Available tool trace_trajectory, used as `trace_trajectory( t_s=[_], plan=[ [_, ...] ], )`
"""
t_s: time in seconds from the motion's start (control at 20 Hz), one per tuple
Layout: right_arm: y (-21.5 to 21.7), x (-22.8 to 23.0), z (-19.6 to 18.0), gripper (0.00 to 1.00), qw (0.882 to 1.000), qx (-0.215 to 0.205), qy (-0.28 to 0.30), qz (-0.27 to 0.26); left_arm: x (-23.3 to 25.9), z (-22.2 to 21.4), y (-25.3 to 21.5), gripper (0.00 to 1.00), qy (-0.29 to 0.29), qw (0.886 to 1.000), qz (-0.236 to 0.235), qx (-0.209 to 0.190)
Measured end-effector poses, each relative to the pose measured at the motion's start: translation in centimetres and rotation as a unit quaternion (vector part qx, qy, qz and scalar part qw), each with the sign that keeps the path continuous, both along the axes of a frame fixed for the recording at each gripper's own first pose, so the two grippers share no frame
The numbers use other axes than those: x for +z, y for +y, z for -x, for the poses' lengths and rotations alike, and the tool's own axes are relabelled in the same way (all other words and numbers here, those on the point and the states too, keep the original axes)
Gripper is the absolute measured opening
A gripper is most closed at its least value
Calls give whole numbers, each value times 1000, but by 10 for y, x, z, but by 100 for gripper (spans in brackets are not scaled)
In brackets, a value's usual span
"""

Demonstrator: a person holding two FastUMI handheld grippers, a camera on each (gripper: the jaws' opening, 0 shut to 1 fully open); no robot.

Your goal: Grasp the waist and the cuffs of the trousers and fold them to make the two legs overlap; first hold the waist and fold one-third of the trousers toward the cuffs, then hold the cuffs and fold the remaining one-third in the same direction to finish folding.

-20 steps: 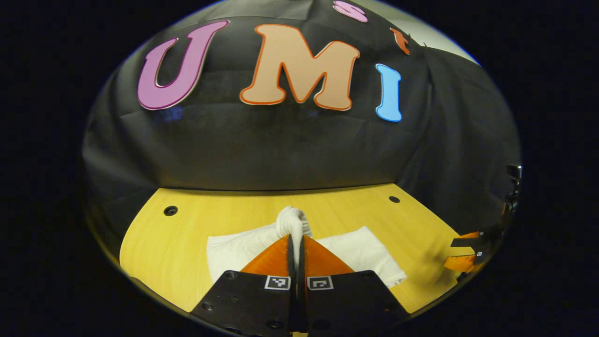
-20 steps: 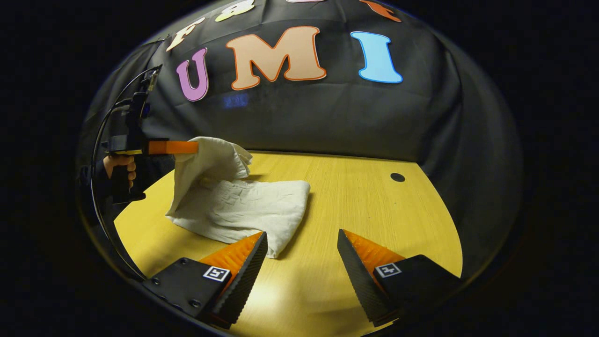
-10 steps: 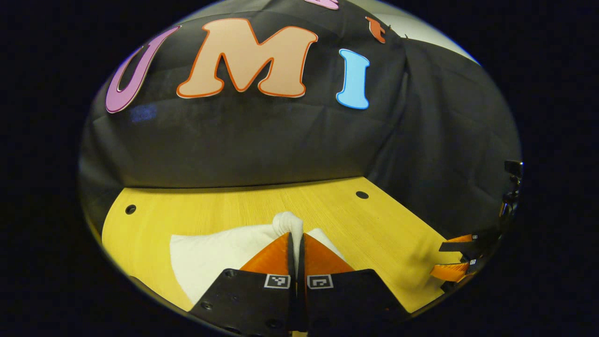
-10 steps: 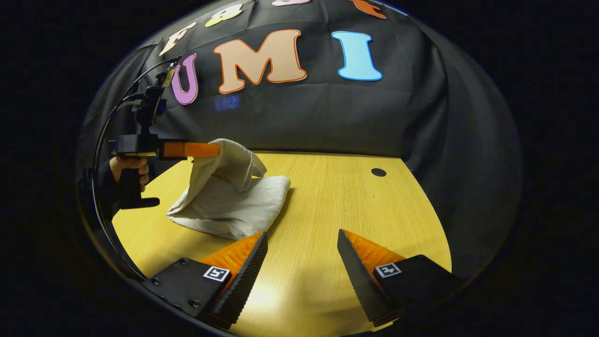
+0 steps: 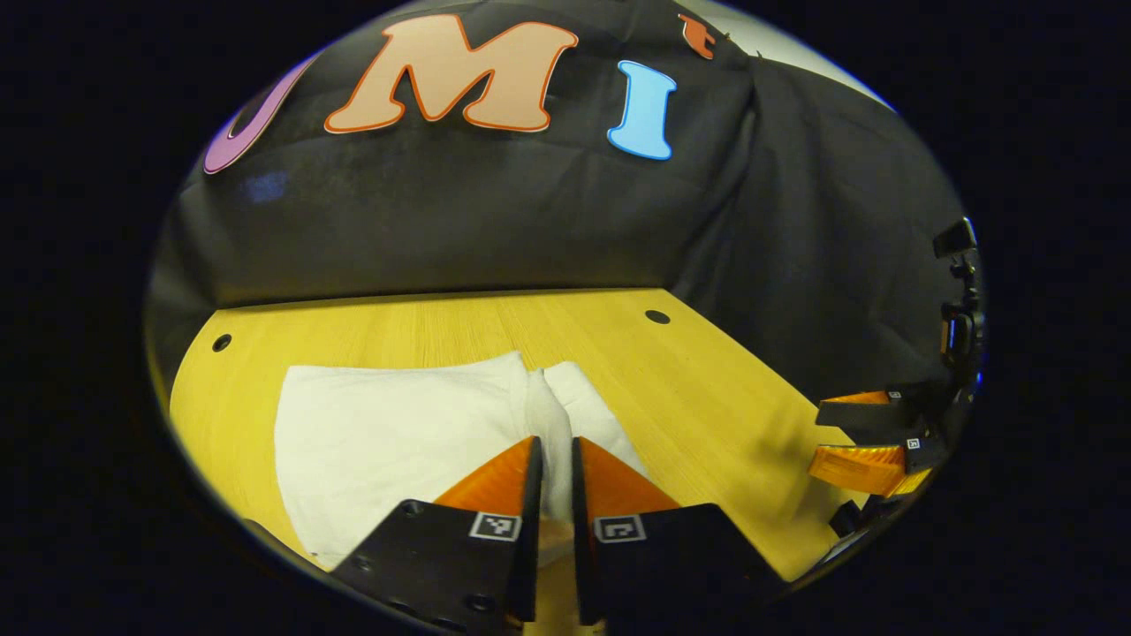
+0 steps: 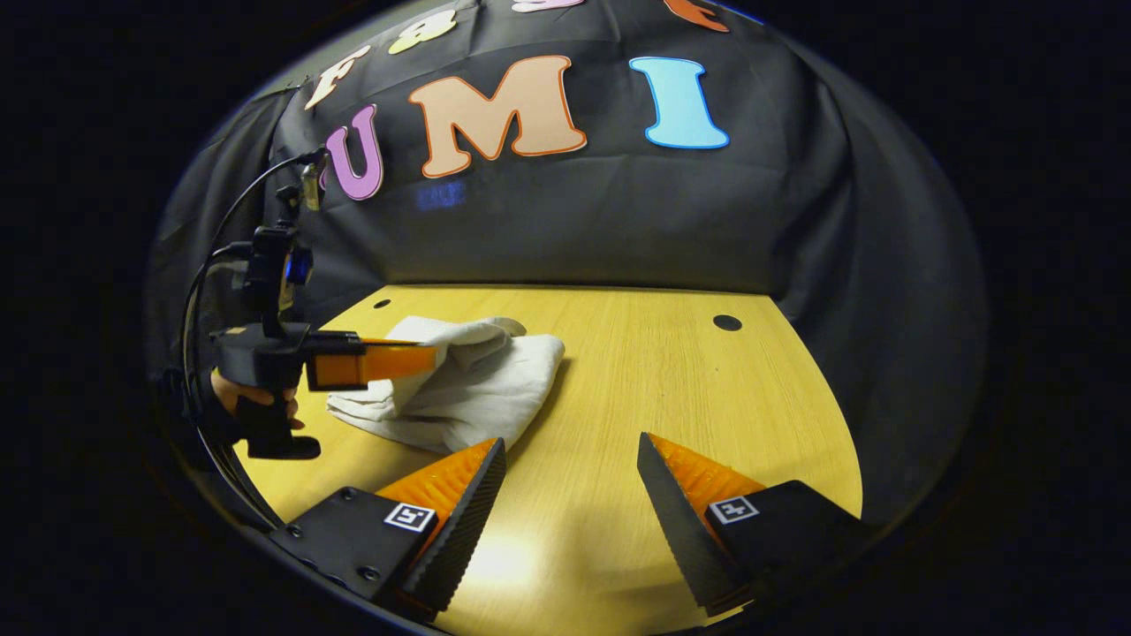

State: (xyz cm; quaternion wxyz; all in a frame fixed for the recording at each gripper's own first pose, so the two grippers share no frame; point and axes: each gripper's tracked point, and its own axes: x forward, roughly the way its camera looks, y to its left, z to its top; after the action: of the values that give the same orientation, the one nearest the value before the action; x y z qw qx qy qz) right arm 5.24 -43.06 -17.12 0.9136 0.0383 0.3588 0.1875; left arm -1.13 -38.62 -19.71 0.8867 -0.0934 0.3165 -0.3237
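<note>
The left gripper [image 5: 554, 450] has come down: a second ago it held a bunched end of the trousers [image 5: 398, 433] up off the table [image 5: 707, 389], and now that end lies low on the folded stack. In the left gripper view the fingers have eased from fully clamped to a narrow gap, with a ridge of white cloth running up between them toward 12 o'clock. Whether the pads still pinch it cannot be told, though it looks like a release just beginning.

From the right gripper view, the trousers [image 6: 468, 389] sit as a compact white bundle at about 10 o'clock, near the table's back edge, with the left gripper [image 6: 415, 360] lying flat over its near side. The right gripper [image 6: 570, 464] hangs idle above bare table, fingers spread wide and holding nothing, well apart from the cloth.

That drop most likely lays down the last third, so the fold appears all but finished. What remains is probably a clean let-go and retreat without dragging the top layer.
</note>
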Motion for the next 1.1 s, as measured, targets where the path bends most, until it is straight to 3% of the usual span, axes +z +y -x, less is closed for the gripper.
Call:
trace_trajectory(
  t_s=[0.2, 0.5, 0.6, 0.65, 0.75, 0.85, 1.1],
  plan=[
    [22, 26, -12, 96, 999, -25, -34, -14, 30, 0, 25, 100, -58, 998, -4, 13],
    [57, 95, -44, 97, 990, -64, -123, -23, 79, -14, 127, 95, -126, 986, -41, 100],
    [62, 121, -55, 96, 984, -83, -158, -20, 91, -22, 172, 95, -144, 978, -64, 135],
    [65, 135, -60, 92, 980, -91, -175, -16, 98, -23, 194, 95, -150, 974, -72, 151],
    [70, 162, -66, 96, 972, -103, -210, -11, 112, -28, 232, 95, -158, 967, -76, 182],
    [74, 186, -70, 92, 964, -116, -238, -14, 125, -31, 266, 95, -169, 960, -79, 210],
    [86, 217, -75, 96, 953, -137, -268, -32, 156, -36, 325, 95, -219, 934, -107, 263]
  ],
)
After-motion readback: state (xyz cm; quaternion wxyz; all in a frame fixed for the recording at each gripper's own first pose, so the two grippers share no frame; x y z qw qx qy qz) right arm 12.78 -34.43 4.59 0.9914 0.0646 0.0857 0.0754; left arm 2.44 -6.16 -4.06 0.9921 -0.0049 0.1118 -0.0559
